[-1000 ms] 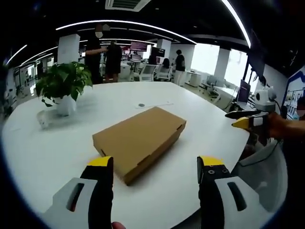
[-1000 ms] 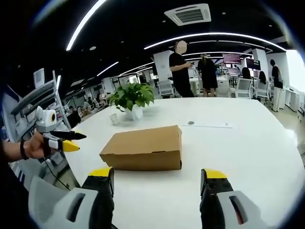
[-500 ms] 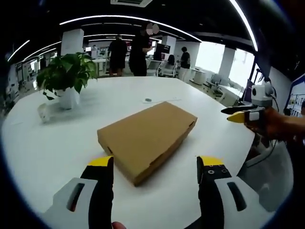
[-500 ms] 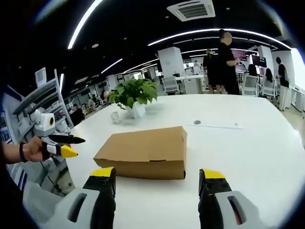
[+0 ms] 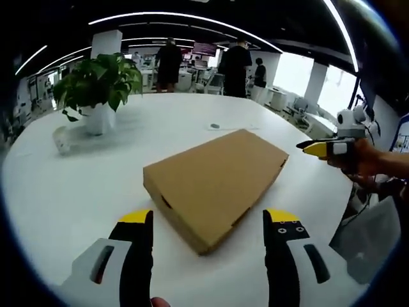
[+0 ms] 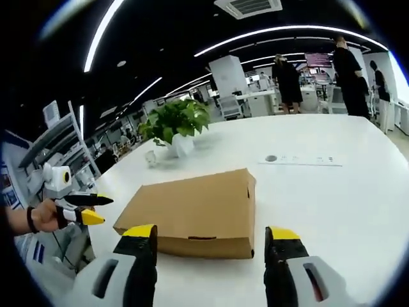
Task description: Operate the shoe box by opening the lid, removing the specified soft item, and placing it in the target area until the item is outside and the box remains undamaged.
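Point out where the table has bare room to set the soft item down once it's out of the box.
Widest free patch: the white table beyond the shoe box, up to the flat strip. Another lies between the box and the potted plant. It is tighter on the near side, by both open tongs.

A broad round white worktop fills the foreground of both views. On it stands a leafy green plant in a white pot — in the right gripper view it sits toward the far left edge. Just beside the pot lies a small pale cup-like object, too blurred to identify. Farther across the worktop rests a thin white strip with a dark round disc at one end. Beyond — an open office with white columns, curved ceiling light strips, a square ceiling vent, and several people in dark clothes standing among desks.
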{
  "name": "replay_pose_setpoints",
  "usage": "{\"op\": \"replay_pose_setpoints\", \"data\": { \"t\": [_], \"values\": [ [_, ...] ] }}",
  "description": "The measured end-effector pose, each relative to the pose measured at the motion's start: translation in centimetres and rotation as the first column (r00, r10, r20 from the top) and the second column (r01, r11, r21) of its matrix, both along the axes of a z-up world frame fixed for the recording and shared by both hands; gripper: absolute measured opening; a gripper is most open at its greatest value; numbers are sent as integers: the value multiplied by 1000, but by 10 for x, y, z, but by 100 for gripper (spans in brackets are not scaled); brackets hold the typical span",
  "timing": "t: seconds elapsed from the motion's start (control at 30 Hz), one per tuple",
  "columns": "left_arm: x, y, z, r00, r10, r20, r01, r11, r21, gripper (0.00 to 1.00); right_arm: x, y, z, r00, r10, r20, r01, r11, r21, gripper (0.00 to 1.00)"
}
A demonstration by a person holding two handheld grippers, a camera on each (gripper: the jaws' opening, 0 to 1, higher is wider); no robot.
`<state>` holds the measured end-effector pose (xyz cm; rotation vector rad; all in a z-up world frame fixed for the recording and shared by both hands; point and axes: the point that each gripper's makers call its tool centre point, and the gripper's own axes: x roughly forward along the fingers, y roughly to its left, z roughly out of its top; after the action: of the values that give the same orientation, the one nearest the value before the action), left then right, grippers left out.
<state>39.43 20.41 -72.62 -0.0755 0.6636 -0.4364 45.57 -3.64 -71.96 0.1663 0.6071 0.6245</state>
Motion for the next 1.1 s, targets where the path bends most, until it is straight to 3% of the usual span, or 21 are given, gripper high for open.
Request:
{"op": "replay_pose_setpoints", "data": {
  "t": [0.23, 0.33, 0.43, 0.57, 0.77, 1.0, 1.1],
  "values": [
    [6, -3, -15, 999, 19, -34, -20, 999, -27, 72, 21, -4, -15, 998, -38, -56, 39, 999, 18, 61],
    [5, -6, -22, 999, 11, -51, -12, 1000, -27, 72, 24, -4, -25, 995, -46, -87, 48, 999, 15, 58],
    [5, -9, -28, 998, 3, -66, -5, 1000, -28, 72, 23, 3, -34, 990, -55, -128, 64, 996, 61, 54],
    [4, -12, -36, 997, -15, -80, 15, 1000, -12, 72, 20, 6, -46, 987, -50, -154, 56, 998, 36, 52],
    [5, -15, -40, 996, -30, -83, 30, 1000, 1, 67, 20, 10, -47, 986, -54, -157, 64, 996, 64, 38],
    [4, -18, -42, 996, -33, -78, 33, 999, 3, 61, 22, 9, -46, 984, -116, -138, 127, 989, 70, 34],
    [2, -18, -43, 997, -43, -68, 46, 998, 45, 60, 19, 9, -46, 979, -143, -147, 154, 986, 69, 33]
  ]
}}
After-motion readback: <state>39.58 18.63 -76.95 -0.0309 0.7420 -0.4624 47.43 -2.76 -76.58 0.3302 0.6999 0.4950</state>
